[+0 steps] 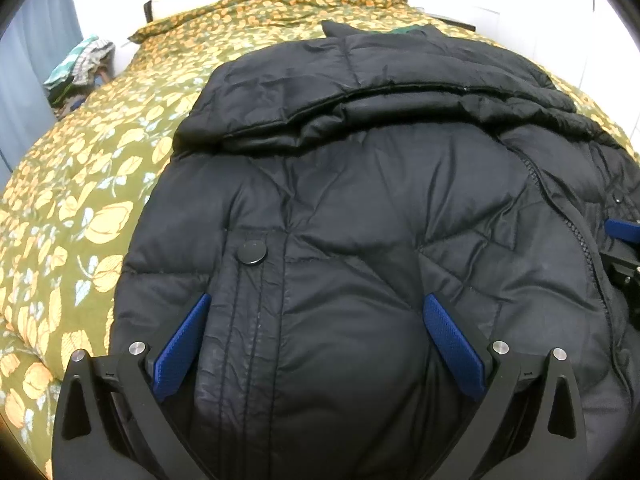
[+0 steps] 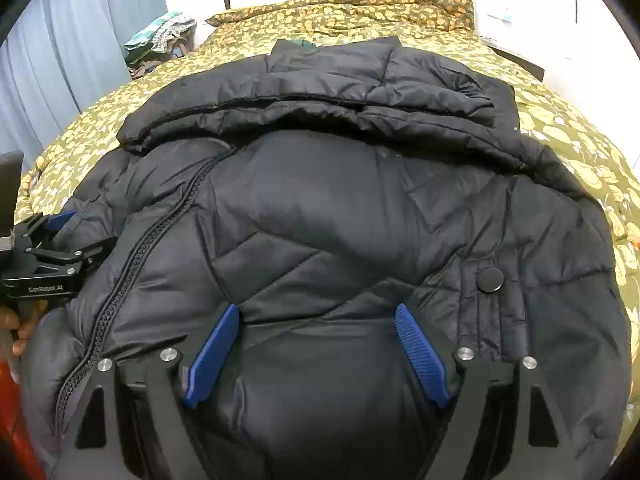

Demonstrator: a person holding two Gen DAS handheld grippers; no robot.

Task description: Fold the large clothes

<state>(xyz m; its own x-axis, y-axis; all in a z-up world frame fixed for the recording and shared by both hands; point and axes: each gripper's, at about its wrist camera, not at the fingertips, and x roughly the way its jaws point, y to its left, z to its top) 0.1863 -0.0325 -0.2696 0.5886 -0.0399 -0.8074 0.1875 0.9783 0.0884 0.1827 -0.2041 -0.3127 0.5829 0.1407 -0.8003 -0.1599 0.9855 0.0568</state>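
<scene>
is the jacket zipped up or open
Cannot tell: the zipper teeth run exposed down the jacket front, but no slider shows.

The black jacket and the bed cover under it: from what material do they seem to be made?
The black jacket looks like thin synthetic shell, perhaps nylon, with soft filling: slight sheen, fine wrinkles, puffy stitched panels. The bed cover looks like matte printed cotton, quilted: olive ground, orange flower print, no shine. Neither fibre can be confirmed by sight alone.
</scene>
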